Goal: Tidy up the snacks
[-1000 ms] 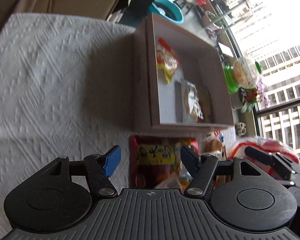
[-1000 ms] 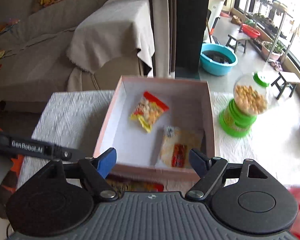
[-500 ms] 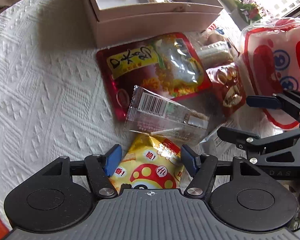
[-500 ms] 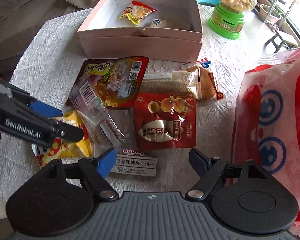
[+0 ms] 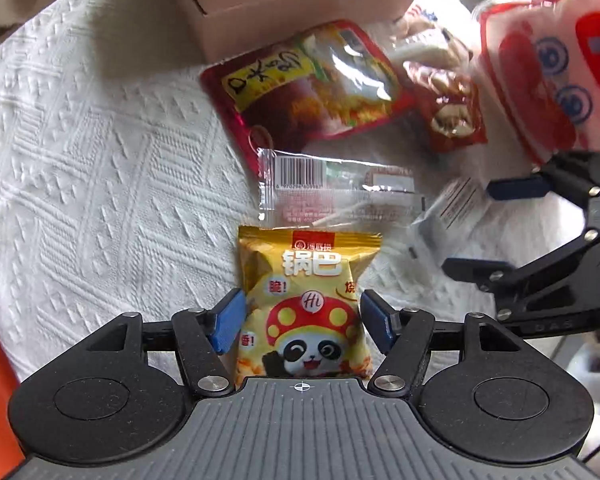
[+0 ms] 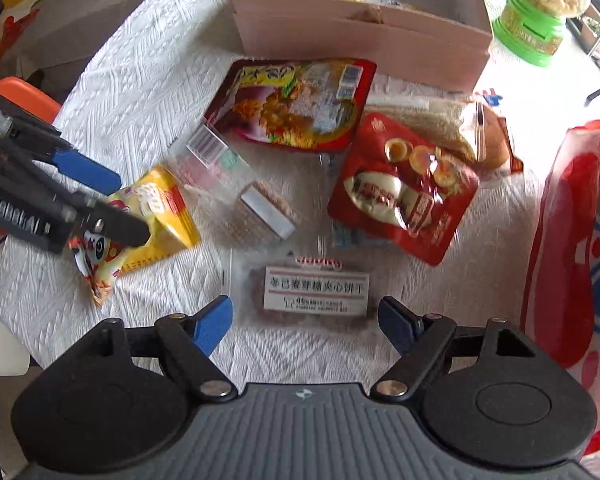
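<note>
Ok so my left tongs [image 5: 302, 322] are pointing almost straight down w/ the yellow panda snack bag [image 5: 306, 304] sitting right between the blue pads. The tongs are apart, not squeezing yet imo; the bag lies flat on the desk [image 5: 100, 160] and I can't quite tell if the pads brush its sides.

Right tongs [image 6: 306, 320] are apart too and empty, hovering just short of the clear biscuit pack w/ the white label [image 6: 316, 290].

How I'd do the grab: go lower first so the pads sit beside the bag's puffy middle, not the crimped edges, then close slow. Foil bags slip and squash, so grip just enough to hold. The clear barcode wrapper [image 5: 324, 192] touches the far end of the bag, so lift straight up or it'll drag along.

Then over to the pink box [image 6: 360, 36] beyond the pile; it already has a couple of snacks inside, plenty of room. Prob keep both tongs well apart on the way, they're close rn.
</note>
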A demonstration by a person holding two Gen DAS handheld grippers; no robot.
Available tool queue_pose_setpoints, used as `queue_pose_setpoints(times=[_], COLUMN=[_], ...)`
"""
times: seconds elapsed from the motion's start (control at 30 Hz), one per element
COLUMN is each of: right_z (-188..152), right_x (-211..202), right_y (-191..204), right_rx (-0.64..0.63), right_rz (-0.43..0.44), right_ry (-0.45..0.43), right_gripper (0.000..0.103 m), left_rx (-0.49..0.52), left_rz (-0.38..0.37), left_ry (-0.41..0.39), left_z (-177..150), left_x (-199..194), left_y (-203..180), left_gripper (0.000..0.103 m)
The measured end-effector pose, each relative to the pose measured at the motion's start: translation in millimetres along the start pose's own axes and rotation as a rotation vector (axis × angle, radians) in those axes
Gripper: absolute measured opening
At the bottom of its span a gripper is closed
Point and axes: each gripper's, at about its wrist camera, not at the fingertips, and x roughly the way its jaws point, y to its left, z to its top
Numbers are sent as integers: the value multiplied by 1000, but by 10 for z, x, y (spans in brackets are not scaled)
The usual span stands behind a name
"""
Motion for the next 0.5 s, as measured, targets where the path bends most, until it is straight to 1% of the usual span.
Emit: queue_pose_setpoints(times=[0.07, 0.1, 0.23, 0.3, 0.33, 0.4, 0.43, 0.5], right_z=[-7, -7, 8, 38, 53, 101, 121, 162], right_x=[18, 18, 4, 46, 66, 105, 116, 150], right_y=[-3, -2, 12, 8, 1, 14, 37, 158], right_rx=[-2, -2, 22, 81, 121, 207, 218, 153], right_rz=[-8, -13, -22, -9, -12, -28, -37, -81], right_ry=[12, 12, -6, 0, 4, -2, -8, -15], right_gripper=[81, 81, 81, 81, 83, 88, 88, 89], left_rx=[-48, -97, -228, -283, -303, -341, -358, -398], left_rz=[23, 26, 10, 1, 0, 38, 55, 56], left_ry=[8, 8, -23, -32, -35, -37, -39, -42], left_z=[-7, -9, 14, 2, -14, -64, -93, -153], left_x=[67, 89, 63, 22, 8, -31, -50, -85], left_y=[38, 87, 218, 298, 330, 413, 453, 547], left_gripper=[73, 72, 71, 68, 68, 68, 68, 68])
